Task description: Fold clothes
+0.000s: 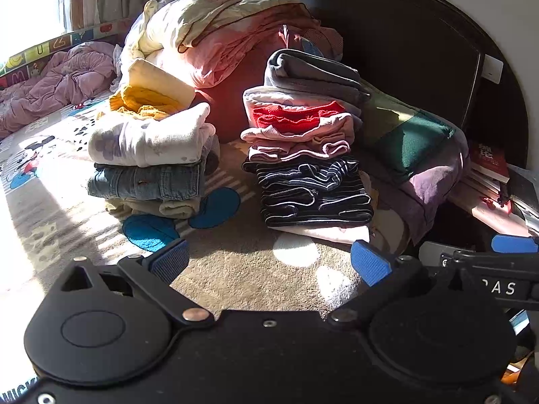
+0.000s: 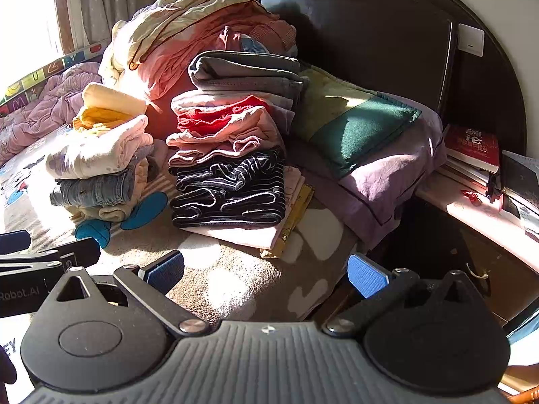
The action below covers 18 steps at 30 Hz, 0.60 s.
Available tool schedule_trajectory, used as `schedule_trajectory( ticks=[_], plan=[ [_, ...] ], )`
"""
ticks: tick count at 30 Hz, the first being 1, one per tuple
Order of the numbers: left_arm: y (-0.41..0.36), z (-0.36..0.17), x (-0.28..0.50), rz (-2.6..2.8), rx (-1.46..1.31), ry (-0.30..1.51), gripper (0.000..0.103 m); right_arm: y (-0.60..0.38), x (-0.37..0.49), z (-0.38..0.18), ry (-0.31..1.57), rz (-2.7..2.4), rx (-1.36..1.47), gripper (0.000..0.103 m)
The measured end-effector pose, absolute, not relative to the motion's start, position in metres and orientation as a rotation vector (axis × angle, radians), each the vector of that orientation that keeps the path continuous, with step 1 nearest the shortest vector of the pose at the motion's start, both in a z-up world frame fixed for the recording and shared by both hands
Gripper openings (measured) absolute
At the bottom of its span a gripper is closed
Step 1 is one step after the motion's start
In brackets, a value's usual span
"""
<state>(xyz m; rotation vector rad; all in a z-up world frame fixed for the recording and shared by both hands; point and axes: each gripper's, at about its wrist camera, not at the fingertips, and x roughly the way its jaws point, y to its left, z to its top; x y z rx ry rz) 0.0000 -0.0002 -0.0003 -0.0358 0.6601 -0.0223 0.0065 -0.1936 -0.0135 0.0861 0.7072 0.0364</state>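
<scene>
1. Left wrist view: left gripper [image 1: 269, 259] spread wide, empty, over the blanket [image 1: 242, 269]. Two folded stacks [image 1: 310, 141] ahead; the taller leans, so a nudge could topple it.
2. Right wrist view: right gripper [image 2: 266, 271] spread, empty. Unfolded heap [image 2: 188, 30] sits behind the stacks; reaching over risks dragging them.

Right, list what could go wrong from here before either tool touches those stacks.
1. The tall stack looks uneven: the grey garment on top overhangs, so a nudge might topple it.
2. The shorter stack stands close beside it; pulling one item may drag its neighbour.
3. The crumpled bedding heap leans behind both stacks and could slide onto them.
Both the left tool and right tool are open and empty.
</scene>
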Motion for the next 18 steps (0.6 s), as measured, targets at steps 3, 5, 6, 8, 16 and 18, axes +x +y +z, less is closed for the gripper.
schedule_trajectory(
  ticks=[3,5,6,8,16,18],
  plan=[
    [-0.0011,-0.0032,0.0008,-0.027,-0.032,0.654,0.103,-0.1938,0.0060,-0.0134,0.702,0.038,0.085,0.102],
    [-0.0017,-0.0026,0.0010,-0.024,-0.027,0.652,0.103,-0.1940,0.0066,-0.0135,0.708,0.036,0.087,0.102],
    [-0.0020,0.0005,0.0004,-0.018,-0.022,0.652,0.103,-0.1941,0.0065,-0.0134,0.709,0.036,0.087,0.102],
    [-0.0001,0.0025,-0.0009,-0.018,-0.025,0.653,0.103,-0.1939,0.0066,-0.0135,0.709,0.036,0.087,0.102],
    [0.0008,0.0017,-0.0020,-0.014,-0.024,0.644,0.103,-0.1944,0.0046,-0.0121,0.705,0.035,0.089,0.102],
    [0.0005,0.0019,-0.0026,-0.013,-0.023,0.641,0.103,-0.1946,0.0054,-0.0112,0.704,0.034,0.089,0.102]
  ],
)
